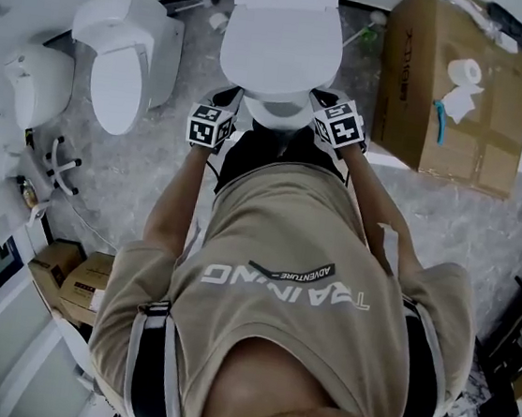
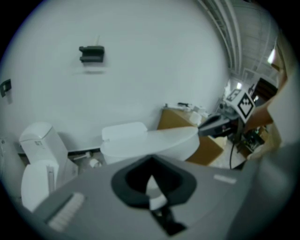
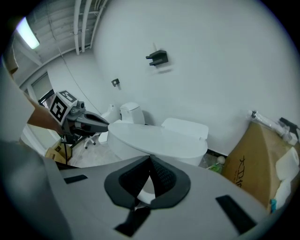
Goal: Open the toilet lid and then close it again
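Smooth glossy white toilet lid, second toilet with the same hard shine, matt brown cardboard box, soft white paper roll, speckled grey stone-look floor, tan cloth shirt, faintly creased

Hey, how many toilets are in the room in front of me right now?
3. The middle toilet is straight ahead at the top centre; a second toilet stands to its left; a third toilet sits at the far left. Others may be hidden outside the view.
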A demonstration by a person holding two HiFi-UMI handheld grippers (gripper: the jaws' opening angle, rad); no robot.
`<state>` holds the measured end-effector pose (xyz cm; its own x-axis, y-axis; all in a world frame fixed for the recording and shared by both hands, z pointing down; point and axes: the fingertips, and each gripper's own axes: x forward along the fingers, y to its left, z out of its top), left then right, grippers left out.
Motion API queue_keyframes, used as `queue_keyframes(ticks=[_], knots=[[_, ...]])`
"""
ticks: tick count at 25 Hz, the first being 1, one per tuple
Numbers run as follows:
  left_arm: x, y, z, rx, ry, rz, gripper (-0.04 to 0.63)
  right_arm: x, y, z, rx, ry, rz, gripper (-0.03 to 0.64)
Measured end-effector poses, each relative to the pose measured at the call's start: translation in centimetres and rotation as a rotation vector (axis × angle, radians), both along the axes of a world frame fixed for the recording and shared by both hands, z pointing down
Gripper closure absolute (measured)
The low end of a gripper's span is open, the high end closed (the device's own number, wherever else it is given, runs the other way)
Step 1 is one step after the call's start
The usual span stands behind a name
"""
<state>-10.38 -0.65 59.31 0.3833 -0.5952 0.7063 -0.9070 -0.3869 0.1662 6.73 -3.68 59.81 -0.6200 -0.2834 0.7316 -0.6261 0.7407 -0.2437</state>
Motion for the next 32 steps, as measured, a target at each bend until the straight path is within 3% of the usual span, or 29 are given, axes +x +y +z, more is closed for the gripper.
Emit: queue_keyframes(ticks=[5, 11, 22, 29, 32], knots=[[-0.6, -2.5, -2.3, 0.052, 0.021, 0.058, 0.591, -0.6, -2.5, -2.2, 0.045, 0.032, 0.041, 0.607], [-0.8, -4.0, -4.0, 0.039, -0.015, 0.168, 0.591, -1.1, -4.1, -4.1, 0.049, 0.083, 0.065, 0.607], [-1.3, -8.5, -7.2, 0.012, 0.099, 0.176, 0.591, -1.3, -8.6, -7.2, 0.063, 0.081, 0.192, 0.607], [-1.6, -10.8, -8.6, 0.014, 0.189, 0.217, 0.591, -1.6, -10.9, -8.6, 0.071, 0.124, 0.191, 0.607], [-1.5, -11.1, -8.8, 0.012, 0.179, 0.222, 0.591, -1.6, -11.2, -8.8, 0.061, 0.133, 0.19, 0.607]])
